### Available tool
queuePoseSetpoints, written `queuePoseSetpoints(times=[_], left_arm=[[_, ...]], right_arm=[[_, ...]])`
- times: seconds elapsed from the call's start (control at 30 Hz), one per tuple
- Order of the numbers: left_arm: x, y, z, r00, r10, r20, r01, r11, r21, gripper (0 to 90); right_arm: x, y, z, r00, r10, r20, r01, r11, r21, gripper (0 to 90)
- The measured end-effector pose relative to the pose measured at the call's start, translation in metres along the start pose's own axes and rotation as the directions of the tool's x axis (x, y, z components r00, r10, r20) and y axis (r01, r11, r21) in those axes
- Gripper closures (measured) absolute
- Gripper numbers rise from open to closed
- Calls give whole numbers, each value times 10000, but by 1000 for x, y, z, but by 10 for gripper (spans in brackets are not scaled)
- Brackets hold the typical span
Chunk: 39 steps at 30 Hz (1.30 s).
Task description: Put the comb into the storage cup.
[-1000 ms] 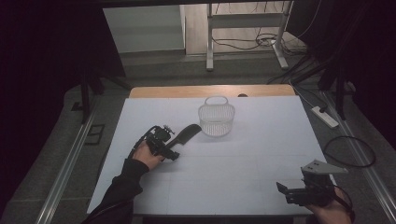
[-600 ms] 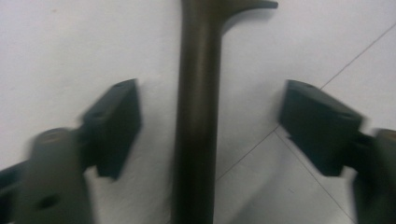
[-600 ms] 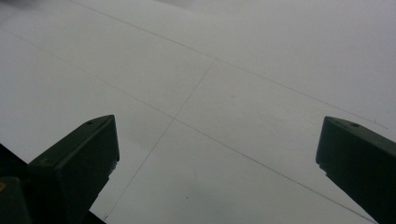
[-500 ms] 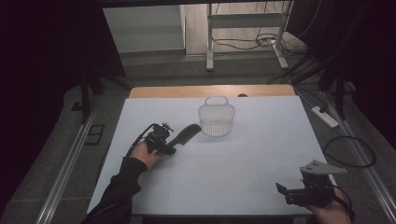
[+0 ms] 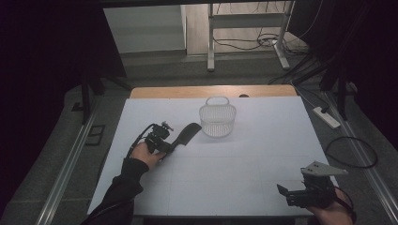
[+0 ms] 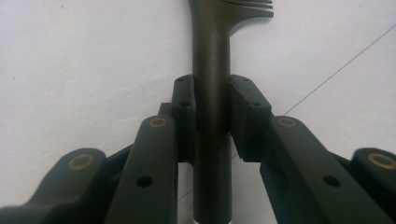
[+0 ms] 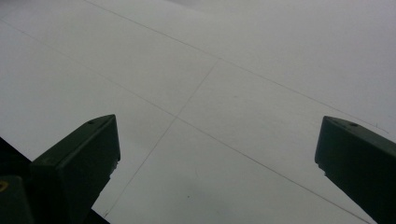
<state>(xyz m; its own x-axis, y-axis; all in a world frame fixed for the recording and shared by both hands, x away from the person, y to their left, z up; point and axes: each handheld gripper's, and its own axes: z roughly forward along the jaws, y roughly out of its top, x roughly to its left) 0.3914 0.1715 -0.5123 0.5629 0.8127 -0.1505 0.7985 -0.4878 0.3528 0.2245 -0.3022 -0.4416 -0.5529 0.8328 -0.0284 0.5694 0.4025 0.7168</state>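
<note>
Left gripper [image 5: 174, 144] clamped on the handle of a dark slotted spatula [image 5: 187, 134], mid-left of the white surface [image 5: 244, 164]; jaws have just been closing, w/ the handle between them. In the left gripper view the pads sit tight against both sides of the round handle [image 6: 212, 93], which runs straight up the middle of the frame to the slotted head at top edge; left gripper [image 6: 212, 100] holds it roughly mid-handle, the butt end reaching back betw. the jaw arms. From the high view the spatula points up and to the right, its blade end just short of a small white wire basket [image 5: 217, 120] that stands upright, handle up, toward the far centre of the surface; whether blade and basket touch can't be told from here, looks like a narrow gap. The person's left hand [image 5: 143, 154] wraps the gripper body, dark sleeve coming in from bottom left, cable looping beside it. Right gripper [image 5: 284, 193] at the near right corner of the surface, well apart from spatula and basket, grey three-cornered plate on top, held in the person's right hand [image 5: 331, 213] at bottom edge. Its jaws stand wide apart w/ nothing betw. them: right gripper view shows the two black tips at either side, right gripper [image 7: 217, 154] over bare white surface crossed by thin pencil-like lines. Beyond the surface: a strip of bare wood at its far edge, grey floor, a power strip [image 5: 326, 117] and cables at right.
</note>
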Motion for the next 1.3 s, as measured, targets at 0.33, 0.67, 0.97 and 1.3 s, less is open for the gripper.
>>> queuePoseSetpoints(times=[0.33,0.67,0.97,1.3], left_arm=[[5,-3,-7,9998,-189,74,192,9992,-345,724],[5,-9,-22,9996,-226,149,241,9941,-1055,724],[-1,-13,-33,9999,-65,120,83,9875,-1576,723],[-5,-18,-47,9998,-35,177,74,9751,-2218,723]], right_arm=[[0,0,0,10000,-8,-14,8,10000,-20,2],[0,0,-1,10000,-25,-16,25,10000,-38,2],[0,0,-1,10000,-4,-2,4,10000,-60,0],[0,0,-2,10000,18,4,-18,9999,-133,0]])
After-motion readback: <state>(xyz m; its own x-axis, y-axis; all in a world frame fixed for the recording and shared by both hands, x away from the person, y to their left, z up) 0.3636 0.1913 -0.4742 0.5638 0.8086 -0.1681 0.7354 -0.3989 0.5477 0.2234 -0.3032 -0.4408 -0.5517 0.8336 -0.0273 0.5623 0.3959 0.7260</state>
